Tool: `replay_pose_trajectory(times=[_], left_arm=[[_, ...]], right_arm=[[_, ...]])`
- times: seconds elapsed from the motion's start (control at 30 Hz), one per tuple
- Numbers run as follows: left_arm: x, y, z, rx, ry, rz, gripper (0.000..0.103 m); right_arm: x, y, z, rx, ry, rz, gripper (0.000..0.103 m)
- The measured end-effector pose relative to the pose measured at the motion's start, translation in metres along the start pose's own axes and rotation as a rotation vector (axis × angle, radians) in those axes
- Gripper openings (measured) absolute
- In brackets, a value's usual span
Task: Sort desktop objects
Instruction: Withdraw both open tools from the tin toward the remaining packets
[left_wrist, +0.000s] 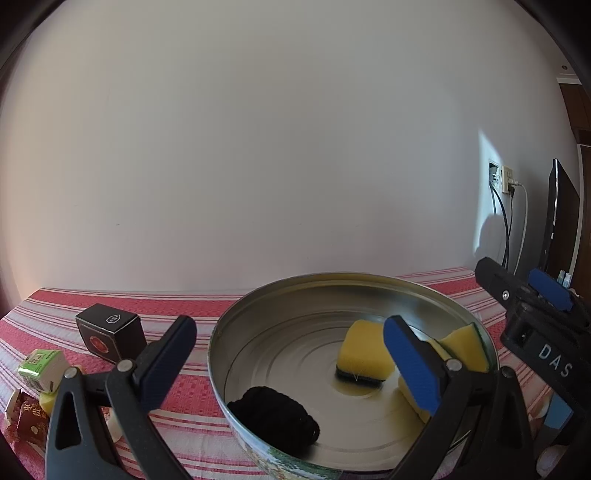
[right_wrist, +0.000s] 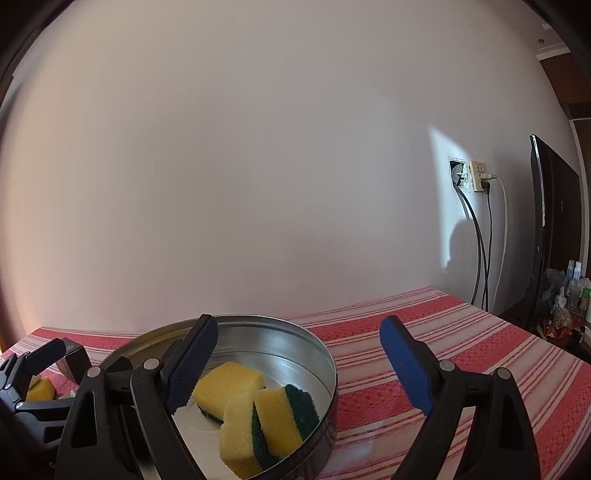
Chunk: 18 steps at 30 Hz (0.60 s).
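Three sponges (right_wrist: 255, 417) in tin (right_wrist: 325, 354); right tool (right_wrist: 295, 354) open.

The left gripper (left_wrist: 291, 365) is pointing slightly downward with its jaws standing wide apart and nothing pressed between them. The right gripper (right_wrist: 299, 365) is also spreading its jaws wide, gripping nothing, beside the left one.

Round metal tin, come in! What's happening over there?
Both grippers, left and right, open, empty. Round metal tin holds three yellow sponges and a black bundle. Nothing blocking.
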<state>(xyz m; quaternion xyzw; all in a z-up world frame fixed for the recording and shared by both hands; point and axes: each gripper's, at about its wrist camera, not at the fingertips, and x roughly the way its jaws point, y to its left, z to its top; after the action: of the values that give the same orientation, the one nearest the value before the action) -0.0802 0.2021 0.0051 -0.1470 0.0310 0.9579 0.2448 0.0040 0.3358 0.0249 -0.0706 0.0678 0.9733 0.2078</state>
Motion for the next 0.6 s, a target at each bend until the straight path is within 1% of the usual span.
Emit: replay_pose_trajectory(times=[0.23,0.47,0.6], left_arm=[[-0.008,0.002,-0.001,-0.011,-0.012,0.015,0.103],[-0.017,0.012,-0.004,-0.041,-0.011,0.018,0.103],[-0.024,0.020,-0.006,-0.052,-0.010,0.029,0.103]], right_arm=[[-0.006,0.010,0.001,-0.019,-0.015,-0.010,0.091],[-0.012,0.017,0.000,-0.019,-0.005,0.031,0.091],[-0.022,0.026,-0.001,-0.025,-0.024,0.057,0.091]])
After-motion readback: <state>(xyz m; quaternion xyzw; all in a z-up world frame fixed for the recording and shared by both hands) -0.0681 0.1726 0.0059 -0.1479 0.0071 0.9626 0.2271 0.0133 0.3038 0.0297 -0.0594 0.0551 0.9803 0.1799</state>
